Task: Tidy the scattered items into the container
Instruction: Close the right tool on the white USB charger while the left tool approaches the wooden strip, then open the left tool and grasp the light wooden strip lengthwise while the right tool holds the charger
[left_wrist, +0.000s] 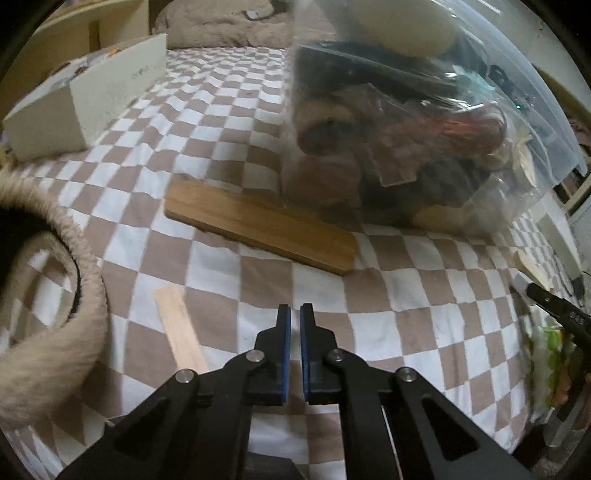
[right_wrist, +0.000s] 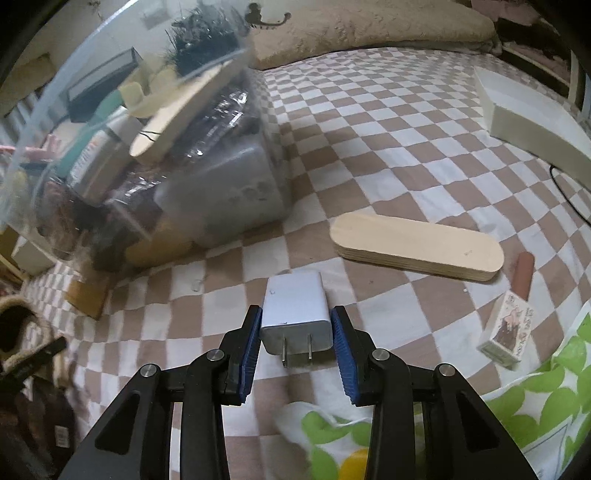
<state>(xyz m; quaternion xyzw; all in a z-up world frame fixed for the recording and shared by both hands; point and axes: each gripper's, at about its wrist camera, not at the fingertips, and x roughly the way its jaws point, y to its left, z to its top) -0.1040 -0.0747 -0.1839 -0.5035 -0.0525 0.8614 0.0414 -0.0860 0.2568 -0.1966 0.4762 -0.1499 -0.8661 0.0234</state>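
Observation:
A clear plastic container (left_wrist: 424, 122), full of mixed items, stands on the checkered bedspread; it also shows in the right wrist view (right_wrist: 147, 147). My left gripper (left_wrist: 295, 314) is shut and empty above the bedspread, near a brown wooden block (left_wrist: 258, 230) and a thin light wood strip (left_wrist: 179, 328). My right gripper (right_wrist: 295, 321) is shut on a white wall charger (right_wrist: 295, 314), its prongs pointing toward the camera. A rounded plywood board (right_wrist: 417, 245), a brown stick (right_wrist: 522, 273) and a small printed box (right_wrist: 508, 332) lie to the right.
A white box (left_wrist: 85, 99) lies at the far left; it also shows in the right wrist view (right_wrist: 532, 118). A fleecy slipper (left_wrist: 48, 295) is at the left. A green-patterned bag (right_wrist: 517, 406) lies at the near right. Pillows (right_wrist: 369, 26) are at the back.

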